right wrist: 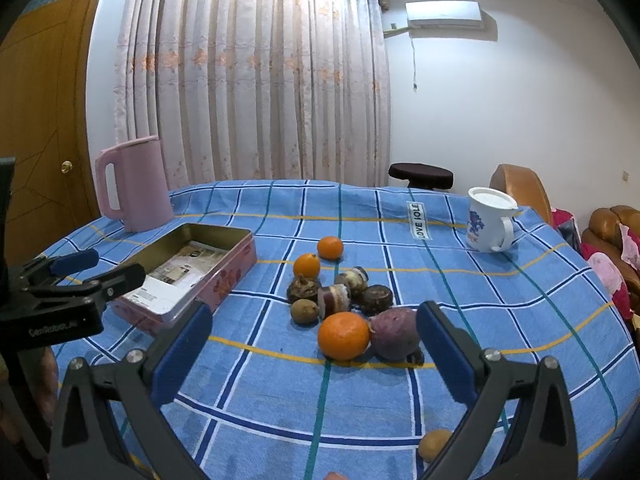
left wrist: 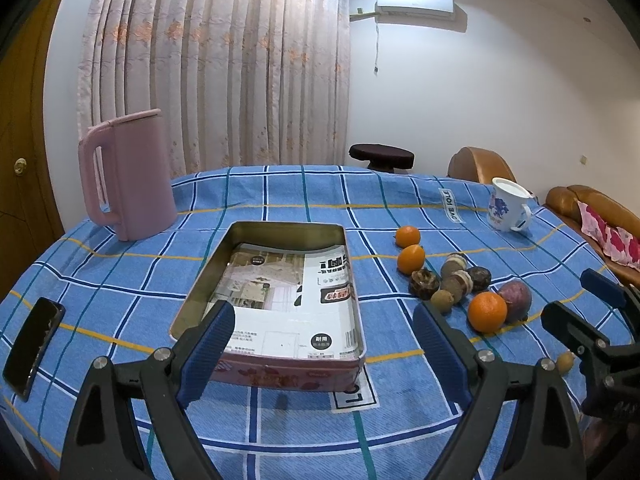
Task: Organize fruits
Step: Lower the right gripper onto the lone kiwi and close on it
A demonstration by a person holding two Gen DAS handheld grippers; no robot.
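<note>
Three oranges lay on the blue checked tablecloth: the nearest orange sat touching a purple fruit, and two smaller oranges stood farther back, one just behind the other. Between them I saw a cluster of dark brown fruits, some cut so that pale flesh showed, with a small brown round one at its near left edge. One more little brown fruit lay apart, close under my right gripper's fingers.

My right gripper hovered above the cloth with its blue pads spread wide, empty, the nearest orange and purple fruit lying just ahead between them. My left gripper was likewise wide apart and held nothing; it hung over the near end of the rectangular tin, which sat left of the fruit, well apart from it. That tin held only printed paper on its bottom and no fruit.

A pink kettle stood behind the tin, a white mug with a blue pattern stood far right, and a dark phone lay at the cloth's left edge.
</note>
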